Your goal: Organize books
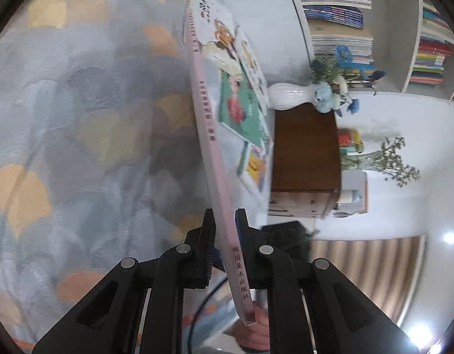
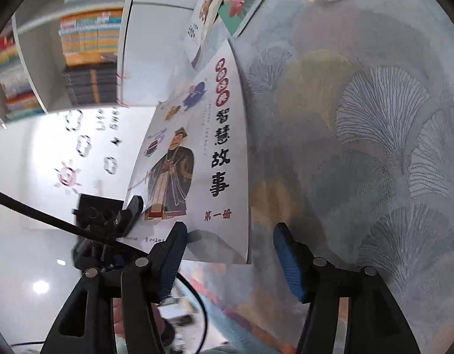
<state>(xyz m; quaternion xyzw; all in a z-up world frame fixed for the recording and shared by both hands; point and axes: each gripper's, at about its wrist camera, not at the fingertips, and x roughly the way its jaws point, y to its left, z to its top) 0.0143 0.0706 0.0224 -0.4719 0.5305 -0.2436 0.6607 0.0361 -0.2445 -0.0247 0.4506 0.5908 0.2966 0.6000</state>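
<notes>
A thin book with a pink spine (image 1: 206, 118) stands on edge above the patterned tablecloth (image 1: 79, 118), and my left gripper (image 1: 224, 227) is shut on its lower end. The right wrist view shows its white cover (image 2: 197, 153) with a robed figure and black characters. There the left gripper (image 2: 129, 206) clamps the book's left edge. My right gripper (image 2: 230, 227) is open, its blue-padded fingers (image 2: 285, 253) spread around the book's lower right corner without pressing it. Three more picture books (image 1: 238, 103) lie flat on the cloth behind, also visible as flat books (image 2: 235, 3).
A white vase with blue flowers (image 1: 288, 96) and a brown wooden box (image 1: 303, 147) stand past the flat books. White shelves filled with book stacks (image 1: 344, 14) rise behind, also seen as shelves (image 2: 88, 53). A person's hand (image 1: 256, 330) shows below the left gripper.
</notes>
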